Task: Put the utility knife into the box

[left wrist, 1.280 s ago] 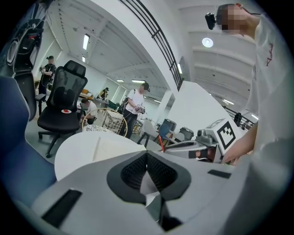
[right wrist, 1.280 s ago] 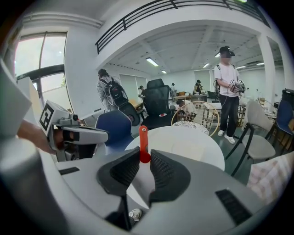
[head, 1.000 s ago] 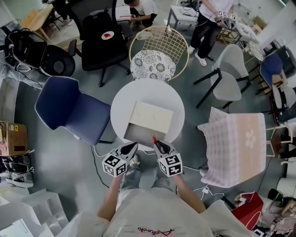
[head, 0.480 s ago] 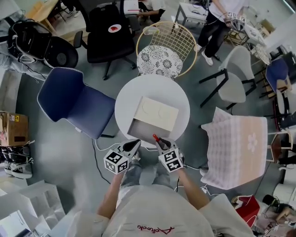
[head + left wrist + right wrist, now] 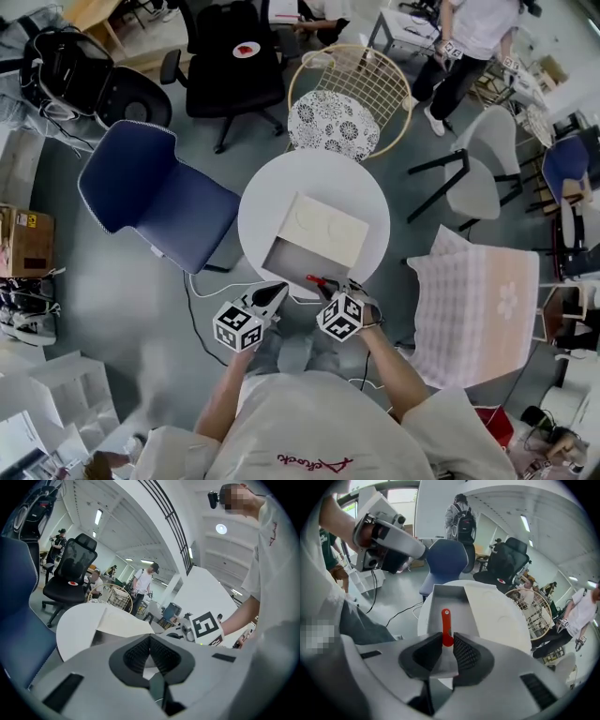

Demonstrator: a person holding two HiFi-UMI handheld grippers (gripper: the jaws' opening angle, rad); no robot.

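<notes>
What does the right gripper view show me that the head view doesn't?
Only the right gripper view: the right gripper seen close, shut on the red utility knife, which points toward the box's open end. Only the head view: the whole round table and the pink checked cloth. Both: the box with its lid slid partly off, and the blue chair.

The right claw [image 5: 334, 287] had rolled about its own axis and sunk toward the near edge of the round surface [image 5: 267, 202], turning its marker cube [image 5: 340, 316] to a new face. The utility knife [image 5: 317, 279] clamped in it, previously angled steeply toward the box [image 5: 323, 228], lay nearly level, red end pointing left.
</notes>
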